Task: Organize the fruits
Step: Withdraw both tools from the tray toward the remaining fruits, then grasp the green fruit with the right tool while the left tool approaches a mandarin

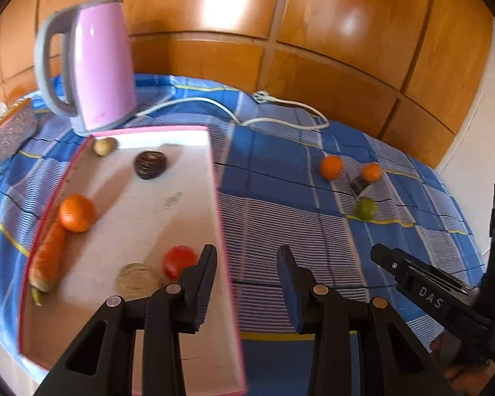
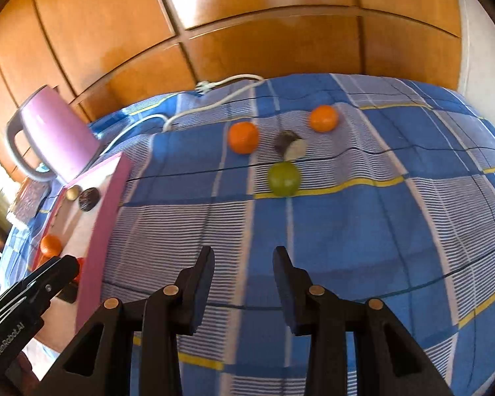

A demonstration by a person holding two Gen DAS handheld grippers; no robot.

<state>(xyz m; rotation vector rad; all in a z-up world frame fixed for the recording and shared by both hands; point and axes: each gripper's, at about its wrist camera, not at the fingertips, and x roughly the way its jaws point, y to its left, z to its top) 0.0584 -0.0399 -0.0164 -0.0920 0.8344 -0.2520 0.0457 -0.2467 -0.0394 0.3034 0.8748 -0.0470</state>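
Observation:
A white tray with a pink rim (image 1: 219, 204) lies on the blue checked cloth. On it are an orange (image 1: 76, 213), a carrot (image 1: 48, 260), a red tomato (image 1: 178, 260), a tan round piece (image 1: 137, 280), a dark round piece (image 1: 150, 164) and a small potato (image 1: 104, 146). My left gripper (image 1: 247, 264) is open and empty over the tray's right rim. Two oranges (image 2: 243, 137) (image 2: 324, 118), a green fruit (image 2: 283, 179) and a dark cut piece (image 2: 289, 145) lie on the cloth ahead of my right gripper (image 2: 243, 264), which is open and empty.
A pink electric kettle (image 1: 92, 69) stands behind the tray, its white cord (image 1: 280, 120) trailing across the cloth. A glittery box (image 1: 11, 133) sits at the far left. A wooden panelled wall (image 1: 313, 33) backs the table.

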